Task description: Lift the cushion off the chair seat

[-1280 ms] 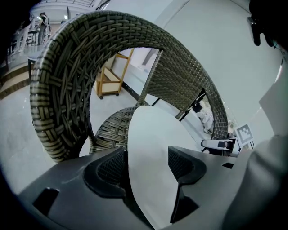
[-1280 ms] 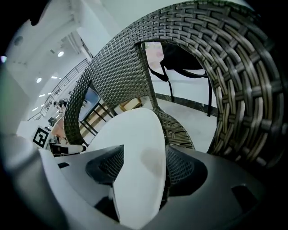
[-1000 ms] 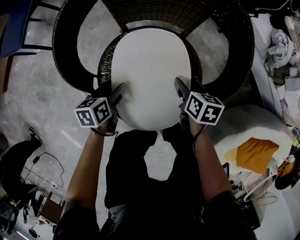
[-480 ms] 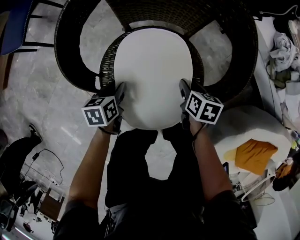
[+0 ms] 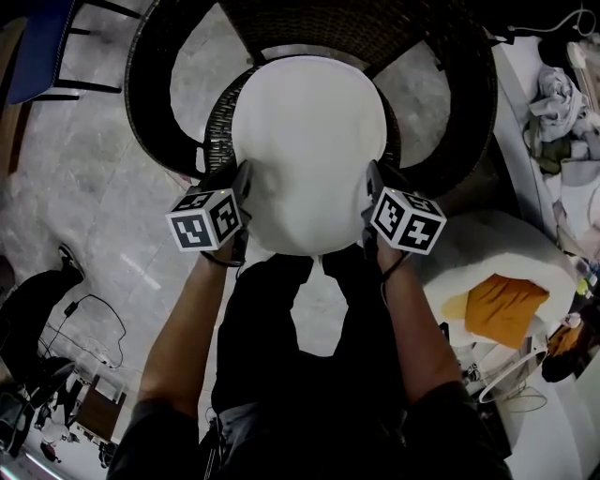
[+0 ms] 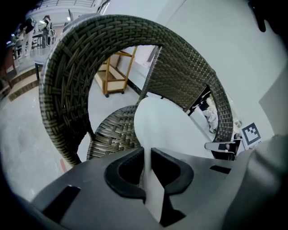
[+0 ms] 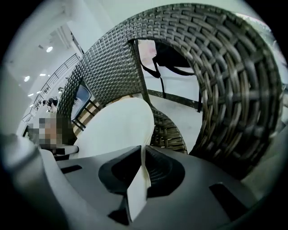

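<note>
A white round cushion [image 5: 307, 141] lies on the seat of a dark wicker chair [image 5: 169, 131]. My left gripper [image 5: 242, 192] pinches the cushion's left front edge; its jaws have just been closing, and the white edge [image 6: 148, 179] is squeezed between the pads. My right gripper [image 5: 371, 192] pinches the right front edge in the same way, its jaws also just closed on the cushion's rim [image 7: 139, 179]. The cushion [image 6: 166, 126] stretches away over the woven seat [image 6: 112, 134], and from the other side the cushion [image 7: 117, 126] shows with the seat [image 7: 168, 132] beside it.
The chair's curved wicker back and arms [image 5: 356, 28] ring the seat. A white round table [image 5: 506, 272] with an orange cloth [image 5: 497, 309] stands at the right. Clutter lies on a surface [image 5: 562, 103] at far right. Cables lie on the grey floor [image 5: 84, 319] at left.
Both grippers closed onto the cushion's front edges. They moved inward and slightly up; the cushion's front edge looks a little raised.
</note>
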A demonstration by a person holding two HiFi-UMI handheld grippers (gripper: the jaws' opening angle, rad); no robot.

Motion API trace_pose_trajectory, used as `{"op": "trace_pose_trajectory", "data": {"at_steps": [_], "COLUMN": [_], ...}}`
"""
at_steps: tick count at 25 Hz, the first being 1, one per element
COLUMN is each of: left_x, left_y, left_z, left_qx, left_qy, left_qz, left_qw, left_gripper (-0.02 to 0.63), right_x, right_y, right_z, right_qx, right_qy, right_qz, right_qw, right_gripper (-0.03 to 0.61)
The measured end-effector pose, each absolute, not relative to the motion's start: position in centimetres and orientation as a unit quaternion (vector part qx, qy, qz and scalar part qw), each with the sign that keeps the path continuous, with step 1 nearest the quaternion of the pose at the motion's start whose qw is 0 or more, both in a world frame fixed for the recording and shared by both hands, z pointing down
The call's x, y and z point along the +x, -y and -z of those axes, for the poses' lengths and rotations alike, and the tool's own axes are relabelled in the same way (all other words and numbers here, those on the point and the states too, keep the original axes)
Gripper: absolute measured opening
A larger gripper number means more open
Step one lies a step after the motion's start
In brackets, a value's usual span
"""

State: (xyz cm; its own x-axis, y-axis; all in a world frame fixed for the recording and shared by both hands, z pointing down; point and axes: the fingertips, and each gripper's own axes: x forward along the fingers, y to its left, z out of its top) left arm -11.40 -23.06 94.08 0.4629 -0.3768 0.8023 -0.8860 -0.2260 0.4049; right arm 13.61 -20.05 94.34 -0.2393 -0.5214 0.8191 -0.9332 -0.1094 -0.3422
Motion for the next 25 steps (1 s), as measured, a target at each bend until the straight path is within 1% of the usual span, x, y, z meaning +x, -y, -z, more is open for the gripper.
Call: {"op": "trace_pose_trajectory", "data": {"at_steps": [5,10,25], "left_x": [-10.9,-11.0,-11.8], "left_y": [24.1,26.4,31.7], "left_z": [-87.9,-79.3,-50.6], "left_qx": [0.746,0.766,0.827], "left_qy": [0.438,0.449,0.473], "left_qz": [-0.259,-0.226,-0.146], "left_qw": [0.431,0.401,0.267], "left_gripper": [0.055,0.055,0.054], "right_x": [14.1,14.2,13.5], "right_y": [21.3,23.5,28.3], "right_z": [-87.7,-79.2,-51.4], "right_qx": [0.585,0.596,0.616], "right_qy": [0.651,0.672,0.726], "right_qz": [-0.441,-0.405,-0.296], "right_qw": [0.201,0.172,0.076], "right_gripper": [0.034,0.034,0.034]}}
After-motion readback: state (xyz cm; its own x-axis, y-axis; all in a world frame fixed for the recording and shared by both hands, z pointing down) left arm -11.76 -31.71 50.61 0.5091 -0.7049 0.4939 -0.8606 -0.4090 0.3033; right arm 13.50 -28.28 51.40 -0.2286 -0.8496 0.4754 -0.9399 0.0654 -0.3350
